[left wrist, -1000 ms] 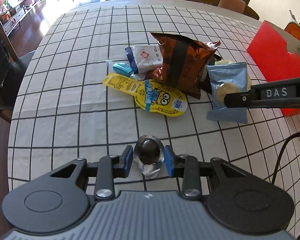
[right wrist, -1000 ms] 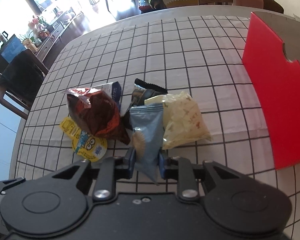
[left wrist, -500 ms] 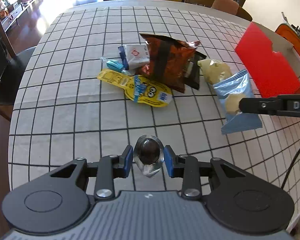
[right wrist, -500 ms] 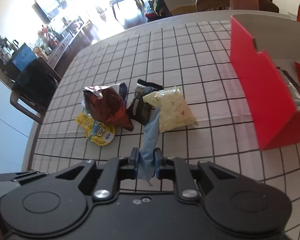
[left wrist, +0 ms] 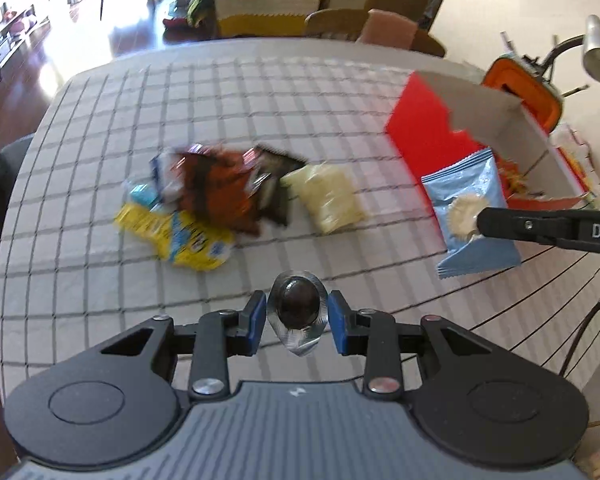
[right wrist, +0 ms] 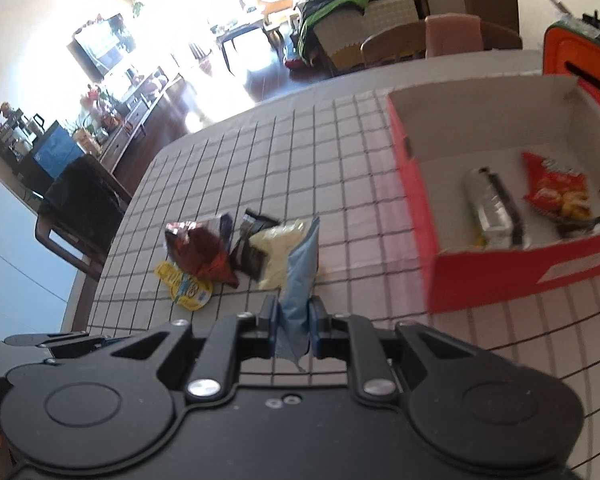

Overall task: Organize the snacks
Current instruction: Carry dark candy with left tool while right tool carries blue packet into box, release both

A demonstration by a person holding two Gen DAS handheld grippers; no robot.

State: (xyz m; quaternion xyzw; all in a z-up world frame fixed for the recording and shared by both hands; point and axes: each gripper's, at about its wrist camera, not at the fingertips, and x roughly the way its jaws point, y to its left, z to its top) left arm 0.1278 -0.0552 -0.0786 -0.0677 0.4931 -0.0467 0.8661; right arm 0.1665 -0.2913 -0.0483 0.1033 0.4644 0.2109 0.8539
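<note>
Left gripper [left wrist: 297, 320] is clamped on a silver-wrapped dark round snack [left wrist: 297, 307], held above the checked tablecloth [left wrist: 99, 280]. Right gripper [right wrist: 293, 326] is closed on a light blue packet [right wrist: 300, 268], raised beside the red box [right wrist: 500, 276]. The box contains a silver-wrapped item [right wrist: 490, 208] and a red chip bag [right wrist: 556, 192]. A brown bag [right wrist: 201, 250], yellow packet [right wrist: 183, 286] and cream packet [right wrist: 277, 246] lie clustered on the cloth.

snack pile [left wrist: 219, 204] motion-blurred — labels unreadable
</note>
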